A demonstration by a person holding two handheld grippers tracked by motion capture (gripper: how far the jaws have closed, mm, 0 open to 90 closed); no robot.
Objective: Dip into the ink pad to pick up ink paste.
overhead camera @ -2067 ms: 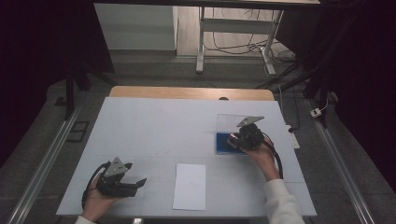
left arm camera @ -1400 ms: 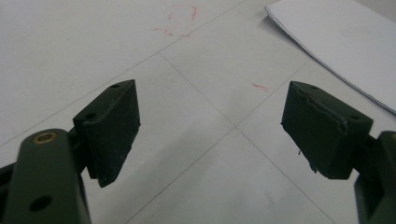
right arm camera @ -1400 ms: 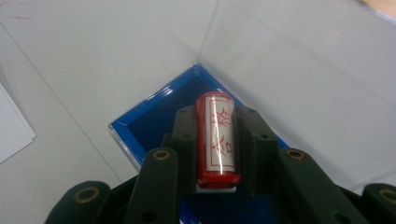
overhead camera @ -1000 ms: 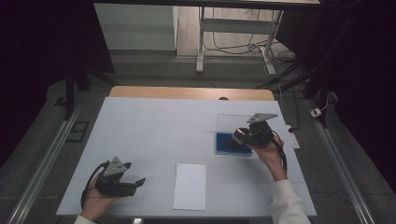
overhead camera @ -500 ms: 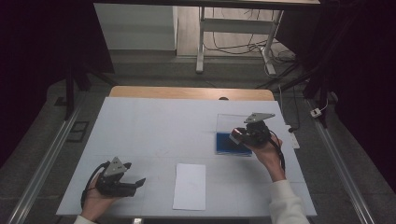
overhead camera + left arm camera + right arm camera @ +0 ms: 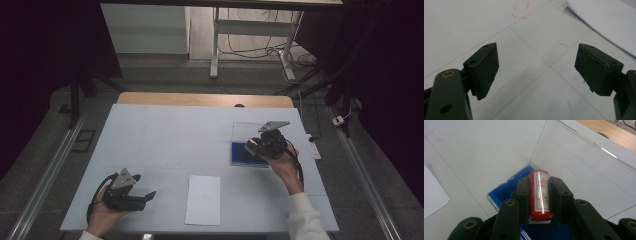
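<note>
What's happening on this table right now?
A person works with two handheld grippers. The right gripper is shut on a red stamp, held above a blue ink pad box with its clear lid open. The left gripper rests open beside a white paper sheet.

A red cylindrical stamp [image 6: 541,195] with a white label face, on which red characters inside a thin red frame are printed, is seen at the centre of the right gripper view, clamped between the black jaws of the right gripper [image 6: 540,196]. Below it, toward 7 o'clock, a deep blue tray [image 6: 507,190] with a pale edge is seen, and a colourless clear lid [image 6: 584,165] is seen toward 1 o'clock. The table [image 6: 165,135] is covered in pale grey-white, crossed by thin grey lines and marked by faint red scribbles; a wood-brown strip is seen at 12 o'clock. A white paper sheet [image 6: 203,199] is seen at 6 o'clock. The left gripper [image 6: 536,70] is black.
</note>
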